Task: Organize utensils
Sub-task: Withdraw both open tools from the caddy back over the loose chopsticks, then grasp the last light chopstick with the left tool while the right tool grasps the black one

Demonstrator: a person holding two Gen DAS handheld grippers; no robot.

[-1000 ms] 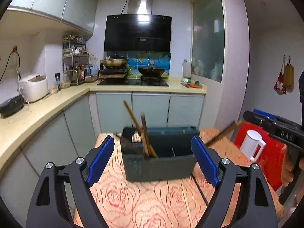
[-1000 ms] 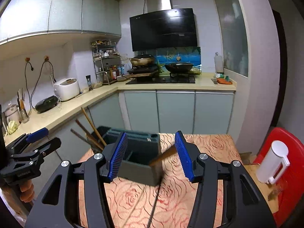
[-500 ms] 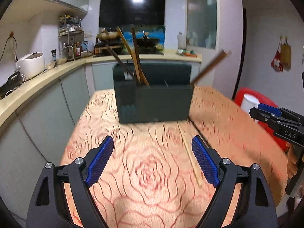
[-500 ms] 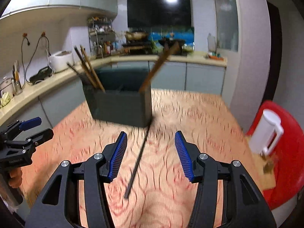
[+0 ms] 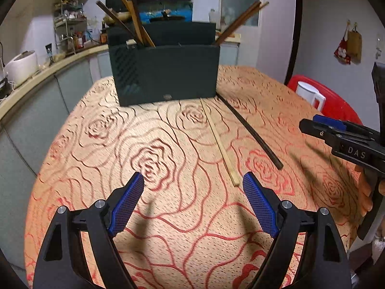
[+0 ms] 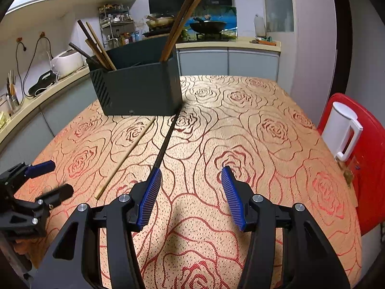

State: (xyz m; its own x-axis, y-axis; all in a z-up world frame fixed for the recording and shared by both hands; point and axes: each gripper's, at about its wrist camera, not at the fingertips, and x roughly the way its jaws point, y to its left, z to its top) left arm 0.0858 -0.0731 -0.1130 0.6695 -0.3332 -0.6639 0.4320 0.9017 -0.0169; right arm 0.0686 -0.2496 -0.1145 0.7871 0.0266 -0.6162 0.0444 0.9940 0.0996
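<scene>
Two loose chopsticks lie ahead of both empty tongs, long axes running toward the holder.

On the rose-patterned counter (image 5: 154, 163), the pale wooden chopstick (image 5: 220, 144) and the thin black chopstick (image 5: 250, 132) lie flat, side by side but apart, each stretching from near the dark rectangular utensil holder (image 5: 166, 72) back toward the tongs. The left tongs (image 5: 193, 204) stand wide with nothing between them; the pale stick's near end sits just ahead of their right-hand pad, so the left hand looks nearer to it. The right tongs (image 6: 190, 197) stand about half open, also empty; the black stick's near end disappears right behind their left-hand pad, and I cannot tell whether it touches. Either grasp would likely need the pads brought across the stick's length. More chopsticks already stand leaning in the holder.
</scene>
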